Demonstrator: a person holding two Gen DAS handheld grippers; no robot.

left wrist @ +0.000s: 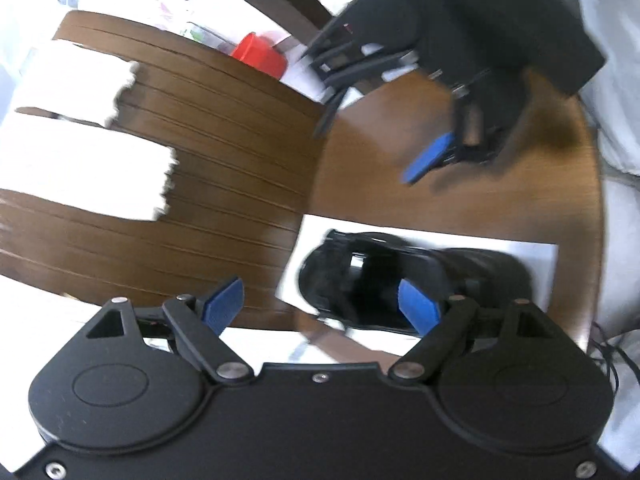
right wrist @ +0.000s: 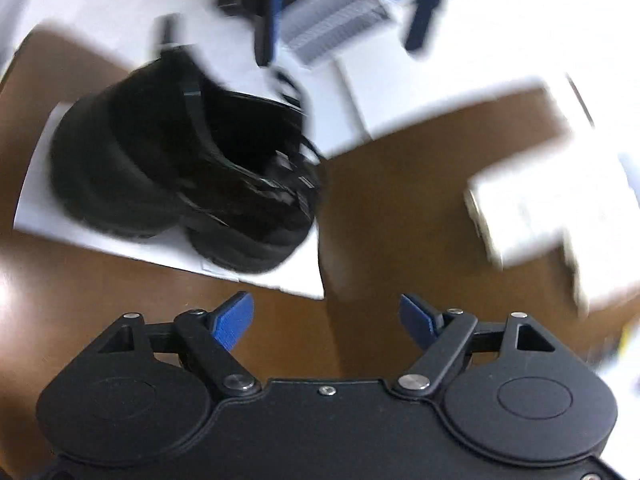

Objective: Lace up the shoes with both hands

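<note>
Hovering with jaws apart and empty, the left gripper [left wrist: 320, 306] and right gripper [right wrist: 326, 318] flank a black shoe [right wrist: 180, 168] on white paper [right wrist: 36, 184] at ten o'clock in the right wrist view; its limp laces likely demand pinching near their ends.

This looks like a home room. A round brown wooden table [left wrist: 240, 128] carries loose white paper sheets [left wrist: 84, 168], and a small red plastic container [left wrist: 260, 54] sits beyond its edge.
</note>
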